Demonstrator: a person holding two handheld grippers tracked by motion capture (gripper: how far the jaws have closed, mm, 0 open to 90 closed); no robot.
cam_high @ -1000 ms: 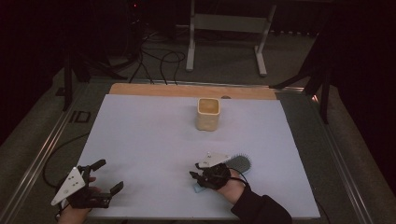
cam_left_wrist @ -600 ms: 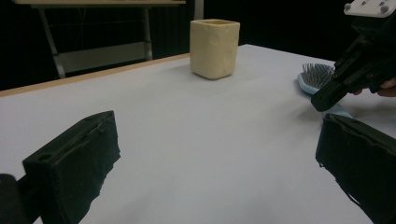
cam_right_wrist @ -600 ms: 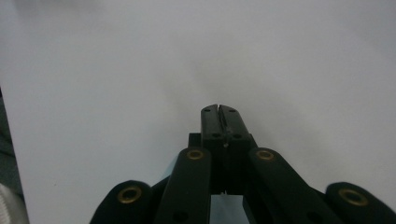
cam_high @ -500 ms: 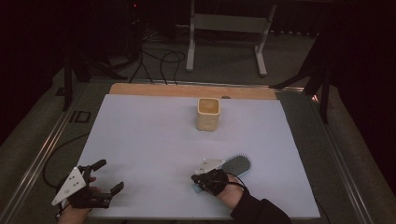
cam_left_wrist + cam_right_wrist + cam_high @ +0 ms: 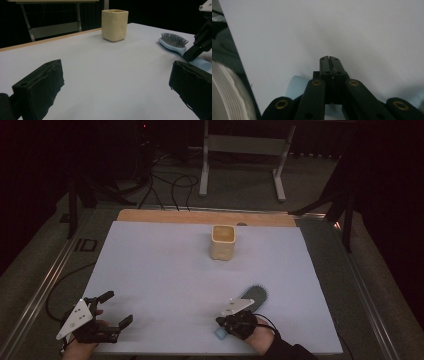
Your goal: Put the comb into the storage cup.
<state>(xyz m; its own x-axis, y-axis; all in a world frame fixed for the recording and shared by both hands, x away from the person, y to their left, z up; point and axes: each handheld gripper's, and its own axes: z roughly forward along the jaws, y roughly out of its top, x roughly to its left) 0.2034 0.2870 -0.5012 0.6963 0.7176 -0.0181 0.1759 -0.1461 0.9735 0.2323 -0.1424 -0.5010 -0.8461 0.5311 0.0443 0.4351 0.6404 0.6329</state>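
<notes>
— How's the light?
— Dim; only the white table is lit, surroundings near black.
— Sharpness?
— Grainy. Just beyond the right gripper, everything blurs into soft grey shadow.

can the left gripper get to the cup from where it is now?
Probably yes. The left gripper sits open at the near left edge of the table, and only bare surface lies between it and the cup. The hairbrush and the right gripper lie off to the side.

Plastic hairbrush (glossy handle), matt cup.
</notes>
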